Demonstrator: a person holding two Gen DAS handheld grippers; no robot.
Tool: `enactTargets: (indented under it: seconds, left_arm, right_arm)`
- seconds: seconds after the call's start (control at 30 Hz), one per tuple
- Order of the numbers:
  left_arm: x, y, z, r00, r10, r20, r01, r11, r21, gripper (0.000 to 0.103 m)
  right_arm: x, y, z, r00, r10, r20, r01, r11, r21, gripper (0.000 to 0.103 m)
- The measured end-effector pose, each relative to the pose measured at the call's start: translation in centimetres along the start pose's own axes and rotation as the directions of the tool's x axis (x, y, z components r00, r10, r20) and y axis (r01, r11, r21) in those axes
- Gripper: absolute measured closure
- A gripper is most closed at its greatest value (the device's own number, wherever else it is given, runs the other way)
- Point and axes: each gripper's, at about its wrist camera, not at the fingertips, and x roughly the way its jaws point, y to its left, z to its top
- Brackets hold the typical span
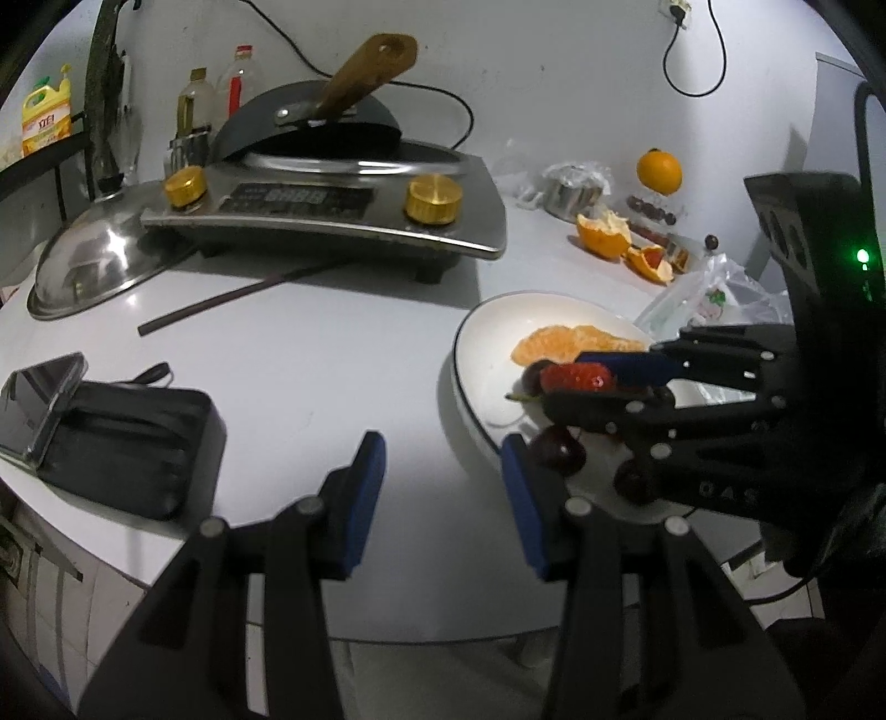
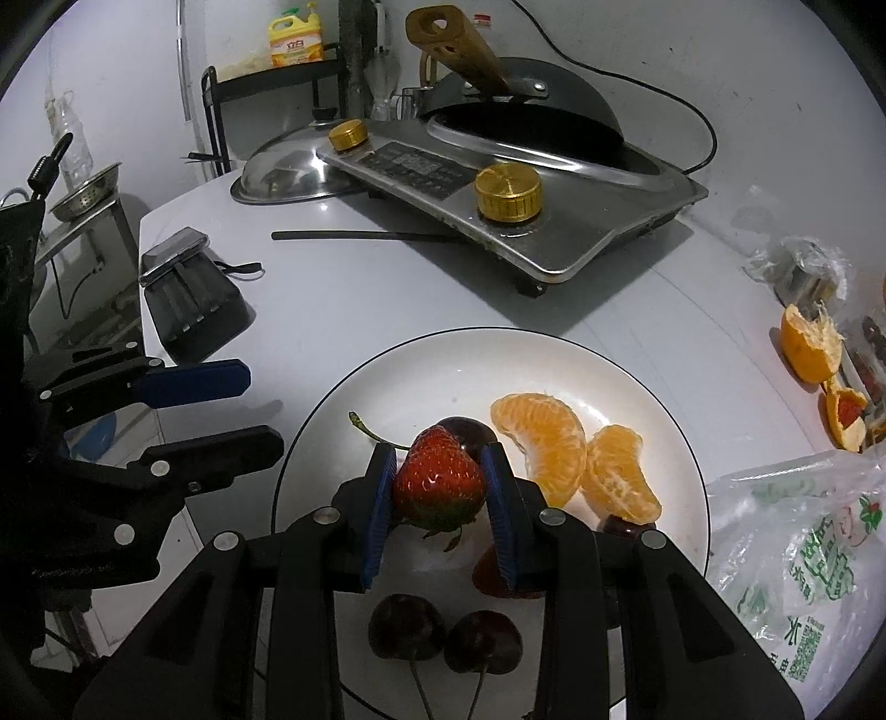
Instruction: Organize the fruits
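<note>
Right claw [image 2: 440,487] clamped on strawberry [image 2: 438,481], tip pointing fwd, leaf end back toward cam, poised over plate [image 2: 673,443]; cherry just beyond, orange segments [image 2: 545,443] to its right. Left claw [image 1: 443,487] apart, empty, beside plate rim. Yellow bottle [image 2: 295,41] label: "立白"; bag print unreadable.

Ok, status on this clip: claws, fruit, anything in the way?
Right claw shut on strawberry over plate. Left claw open, empty, beside plate. Cherries and orange segments crowd the plate.
</note>
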Motion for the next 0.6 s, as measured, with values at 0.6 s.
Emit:
enactTargets:
  seconds: [0.6]
  left_arm:
    - [-2.8, -3.3, 0.3, 0.999, 0.024, 0.048, -0.027, 0.998, 0.059, 0.058]
  right_arm:
    - [-4.9, -0.7, -1.2, 0.996, -0.052, 0.079, 0.05, 0.998, 0.026, 0.053]
